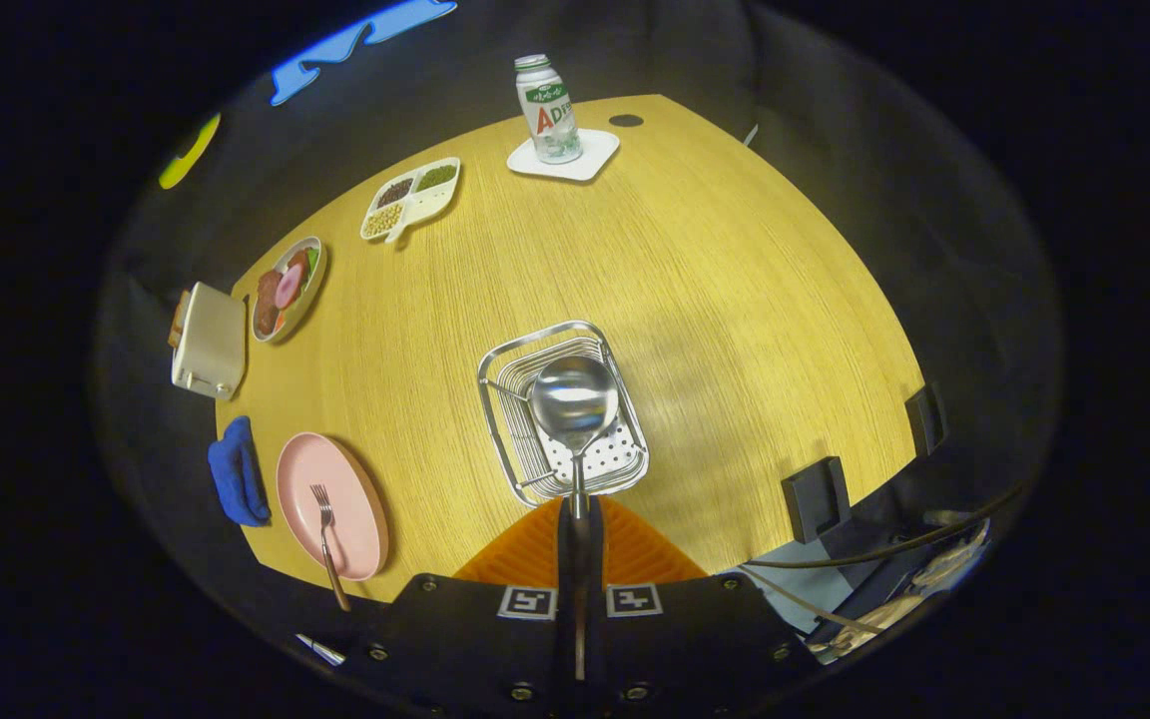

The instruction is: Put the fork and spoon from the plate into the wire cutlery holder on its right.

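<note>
The fingers (576,529) are pressed together on the thin handle of the spoon (574,402), which runs straight ahead from between them; its round, polished bowl hangs over the holder (562,411), just beyond the fingertips. The lower part of the handle is hidden between the fingers. The holder is a rectangular basket of bright wire with rounded corners and a white perforated floor, standing on the table (735,300), whose top is pale yellow wood with a fine straight grain. Whether the spoon touches the wire is hard to tell. Left of the fingers lies a smooth round pink plate (330,504) at the table's near edge, with the fork (326,539) on it, tines away, its handle sticking out over the near rim. Beside the plate sits a crumpled blue cloth (238,472). Farther off along the left edge are a cream toaster (209,341), a dish of food (286,288) and a divided tray (411,198) of beans. At the far side a bottle (547,109) stands on a white square coaster (565,155).
</note>
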